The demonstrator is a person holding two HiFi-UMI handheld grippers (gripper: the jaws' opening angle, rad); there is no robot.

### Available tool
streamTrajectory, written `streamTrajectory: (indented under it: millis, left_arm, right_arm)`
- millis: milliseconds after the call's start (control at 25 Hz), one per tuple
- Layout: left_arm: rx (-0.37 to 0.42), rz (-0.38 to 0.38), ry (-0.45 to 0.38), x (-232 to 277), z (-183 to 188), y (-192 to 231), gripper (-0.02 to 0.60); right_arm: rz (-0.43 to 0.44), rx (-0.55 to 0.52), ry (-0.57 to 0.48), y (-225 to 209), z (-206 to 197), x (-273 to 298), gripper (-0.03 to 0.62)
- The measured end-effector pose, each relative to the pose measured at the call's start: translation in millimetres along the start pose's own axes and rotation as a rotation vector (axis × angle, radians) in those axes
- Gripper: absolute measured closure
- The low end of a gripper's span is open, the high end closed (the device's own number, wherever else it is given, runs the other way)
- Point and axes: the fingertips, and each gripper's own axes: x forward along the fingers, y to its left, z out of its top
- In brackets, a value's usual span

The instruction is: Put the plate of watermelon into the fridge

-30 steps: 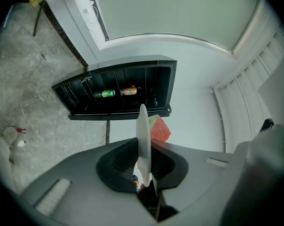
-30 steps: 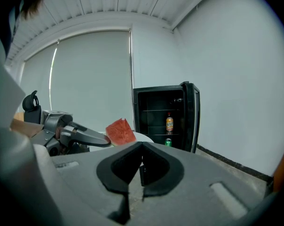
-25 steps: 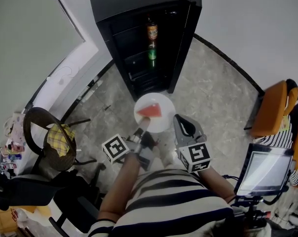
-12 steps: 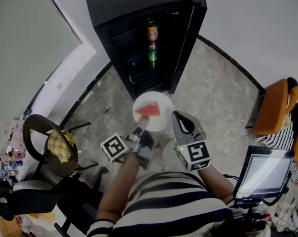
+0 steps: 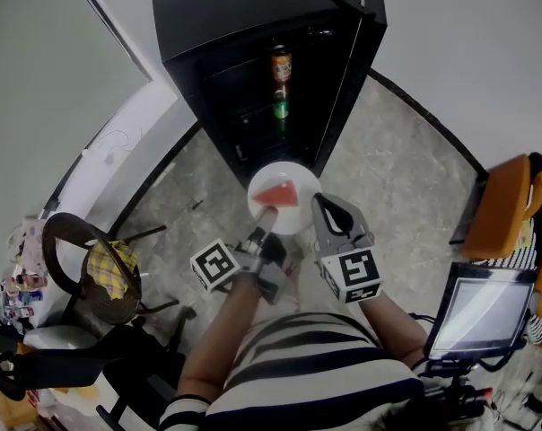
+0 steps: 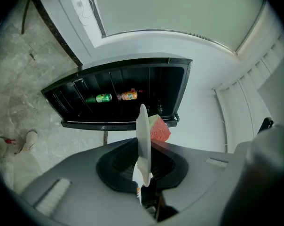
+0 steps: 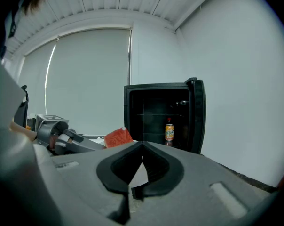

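Observation:
A white plate (image 5: 289, 215) bearing a red watermelon wedge (image 5: 277, 194) hangs level in front of the open black fridge (image 5: 253, 61). My left gripper (image 5: 265, 217) is shut on the plate's near rim. In the left gripper view the plate (image 6: 143, 140) shows edge-on between the jaws, with the watermelon (image 6: 159, 129) beside it. My right gripper (image 5: 323, 206) is just right of the plate, jaws shut and holding nothing. In the right gripper view the jaws (image 7: 142, 148) meet, and the watermelon (image 7: 117, 137) lies to their left.
An orange bottle (image 5: 281, 65) and a green bottle (image 5: 279, 109) stand on the fridge shelves. The fridge door (image 5: 361, 70) is swung open to the right. A wicker chair with a yellow cloth (image 5: 99, 260) stands at the left, an orange chair (image 5: 502, 197) and a monitor (image 5: 479, 312) at the right.
Both grippers and the plate have come a little nearer to the fridge. The left gripper's hold on the plate is the same.

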Motion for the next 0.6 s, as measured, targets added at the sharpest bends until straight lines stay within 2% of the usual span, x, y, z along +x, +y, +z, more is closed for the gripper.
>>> streamTrajectory:
  millis: [280,600]
  left_arm:
    - [-0.032,0.014,-0.050,35.9,14.8,15.9,0.560]
    - [-0.020,0.020,-0.072,70.3,23.3,35.2,0.560]
  right_arm:
    - [0.015,0.002,-0.001,-24.9,3.4,27.7,0.597]
    - [0.050,-0.019,0.029,-41.6,-12.0,54.7,0.596]
